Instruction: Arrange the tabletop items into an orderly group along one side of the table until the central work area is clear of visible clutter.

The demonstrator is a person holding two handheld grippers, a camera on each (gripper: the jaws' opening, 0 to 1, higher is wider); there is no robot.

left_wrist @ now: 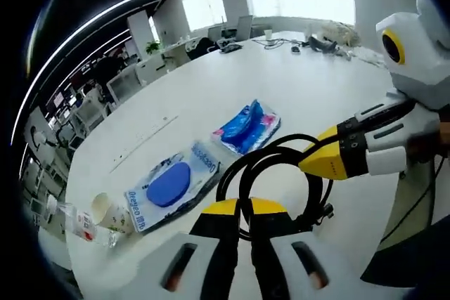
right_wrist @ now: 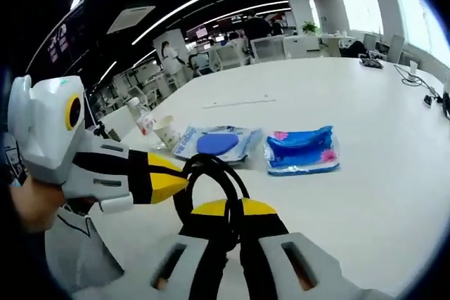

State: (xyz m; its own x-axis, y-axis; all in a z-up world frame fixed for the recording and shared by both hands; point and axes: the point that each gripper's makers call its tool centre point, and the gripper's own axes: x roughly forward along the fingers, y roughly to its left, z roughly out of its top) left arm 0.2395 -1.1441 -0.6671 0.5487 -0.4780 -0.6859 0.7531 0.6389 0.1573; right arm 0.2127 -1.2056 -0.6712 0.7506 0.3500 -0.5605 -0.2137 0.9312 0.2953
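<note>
Near desk edge: my left tongs (left_wrist: 242,210) and right tongs (right_wrist: 232,210) both pinch the black cable coil (left_wrist: 271,173).
Grouped: blue packets (left_wrist: 246,126), paper cup (left_wrist: 109,212).
Left: placing the cable alongside them.

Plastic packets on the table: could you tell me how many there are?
2: the blue-pad packet beside the paper cup, and the blue-and-pink packet next to it.

Two blue packets (left_wrist: 169,186) (left_wrist: 247,126), one cable (left_wrist: 274,166), one cup (left_wrist: 107,210), one bottle (left_wrist: 79,224).
</note>
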